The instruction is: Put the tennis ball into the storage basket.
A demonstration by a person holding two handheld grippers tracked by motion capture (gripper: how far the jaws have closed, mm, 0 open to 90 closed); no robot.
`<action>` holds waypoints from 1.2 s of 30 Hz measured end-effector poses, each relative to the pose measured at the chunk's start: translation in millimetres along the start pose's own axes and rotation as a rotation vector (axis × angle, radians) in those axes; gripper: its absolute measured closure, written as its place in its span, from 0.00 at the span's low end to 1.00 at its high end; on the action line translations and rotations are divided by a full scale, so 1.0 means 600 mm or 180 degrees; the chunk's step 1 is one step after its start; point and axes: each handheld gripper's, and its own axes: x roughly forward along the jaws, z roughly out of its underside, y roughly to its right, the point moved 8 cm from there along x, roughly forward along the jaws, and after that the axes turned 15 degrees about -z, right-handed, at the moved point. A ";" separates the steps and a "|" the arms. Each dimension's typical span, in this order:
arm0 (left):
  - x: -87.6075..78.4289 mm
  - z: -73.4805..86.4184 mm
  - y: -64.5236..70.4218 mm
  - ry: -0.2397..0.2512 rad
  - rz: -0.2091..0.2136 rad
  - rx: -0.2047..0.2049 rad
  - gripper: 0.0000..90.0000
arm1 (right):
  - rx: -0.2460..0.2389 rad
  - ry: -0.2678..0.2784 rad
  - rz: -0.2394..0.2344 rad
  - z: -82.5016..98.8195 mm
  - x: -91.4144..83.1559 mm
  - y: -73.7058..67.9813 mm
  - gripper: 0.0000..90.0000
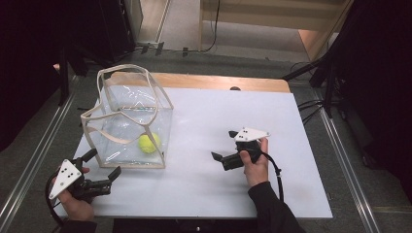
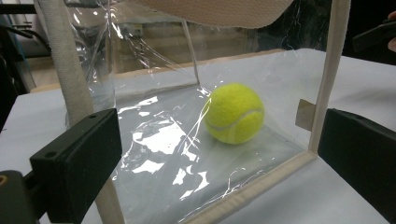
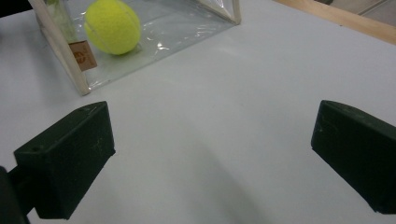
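Note:
A clear plastic bag point(image 1: 121, 130) with cream trim and handles stands on the left part of the white table point(image 1: 209, 189). Inside it, near the front right corner, lies a yellow tennis ball point(image 1: 149, 142). My left gripper point(image 1: 104, 163) is open at the bag's front left corner, just outside it. In the left gripper view the ball point(image 2: 234, 113) shows through the bag's wall point(image 2: 159, 140) between the spread jaws. My right gripper point(image 1: 223, 144) is open over bare table to the bag's right, with nothing held. In its view the ball point(image 3: 113, 25) and the bag's trim point(image 3: 65, 58) lie ahead.
A wooden strip point(image 1: 218, 81) runs along the table's far edge. Black stand legs point(image 1: 316, 73) and cables point(image 1: 311, 104) sit off the far right corner. A brown label point(image 3: 82, 55) hangs on the bag's corner. Open table surface lies between the two grippers.

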 end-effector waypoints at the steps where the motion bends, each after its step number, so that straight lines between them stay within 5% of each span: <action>1: 0.000 0.000 0.000 0.0002 0.0003 0.0004 0.00 | 0.0003 0.0019 -0.0008 0.004 -0.003 0.000 0.00; 36: 0.000 0.001 0.000 -0.0020 -0.0022 0.0040 0.00 | 0.0213 0.0338 0.0345 0.104 -0.142 0.028 0.00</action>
